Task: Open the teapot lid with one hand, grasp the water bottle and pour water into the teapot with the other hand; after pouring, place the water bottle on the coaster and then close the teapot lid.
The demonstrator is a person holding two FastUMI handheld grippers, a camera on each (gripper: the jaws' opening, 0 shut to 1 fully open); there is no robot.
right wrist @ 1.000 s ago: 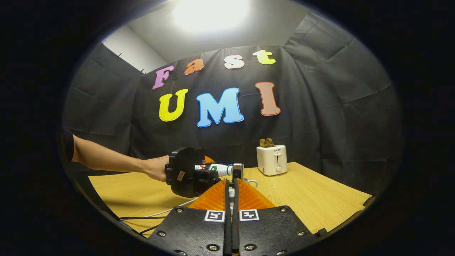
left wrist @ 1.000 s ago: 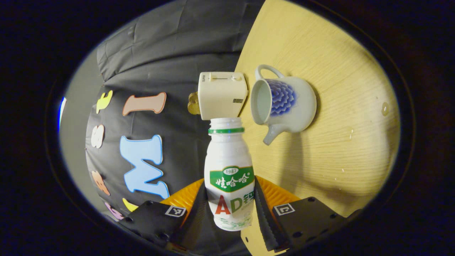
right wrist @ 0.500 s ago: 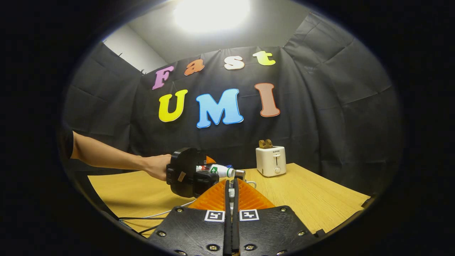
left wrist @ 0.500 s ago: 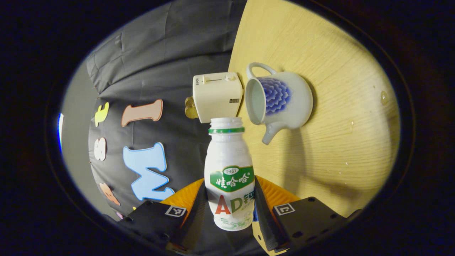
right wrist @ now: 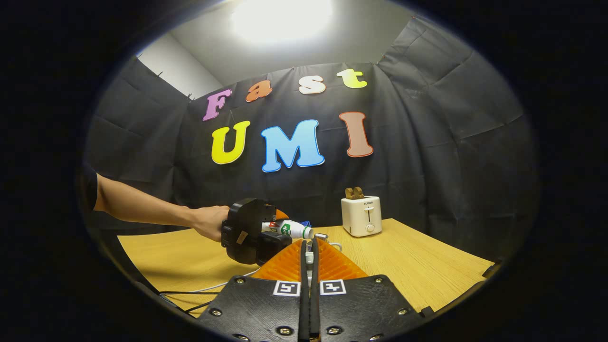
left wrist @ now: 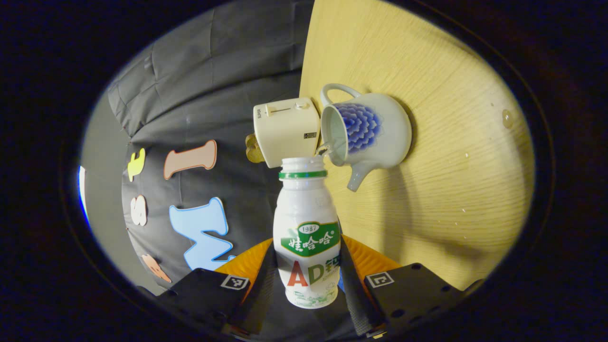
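Note:
My left gripper (left wrist: pixel 308 259) is shut on a white water bottle (left wrist: pixel 307 223) with a green band, uncapped and tipped on its side. A thin stream of water (left wrist: pixel 325 149) runs from its mouth into the open white teapot (left wrist: pixel 368 133) with a blue flower, which stands on the wooden table (left wrist: pixel 451 190). In the right gripper view, a hand (right wrist: pixel 209 223) holds the left gripper (right wrist: pixel 249 232) with the bottle (right wrist: pixel 292 229) level over the teapot's handle (right wrist: pixel 336 246). My right gripper (right wrist: pixel 308 243) is shut on a small white piece, the teapot lid (right wrist: pixel 309 259), mostly hidden between the fingers.
A cream toaster (right wrist: pixel 362 216) with toast in it stands at the table's back edge, just behind the teapot (left wrist: pixel 285 130). Water drops (left wrist: pixel 507 118) lie on the wood. A white cable (right wrist: pixel 223 284) trails over the table's near left part.
The bottle has tipped further and its mouth has come up to the teapot's opening. Water now streams out. The right gripper has stayed almost still.

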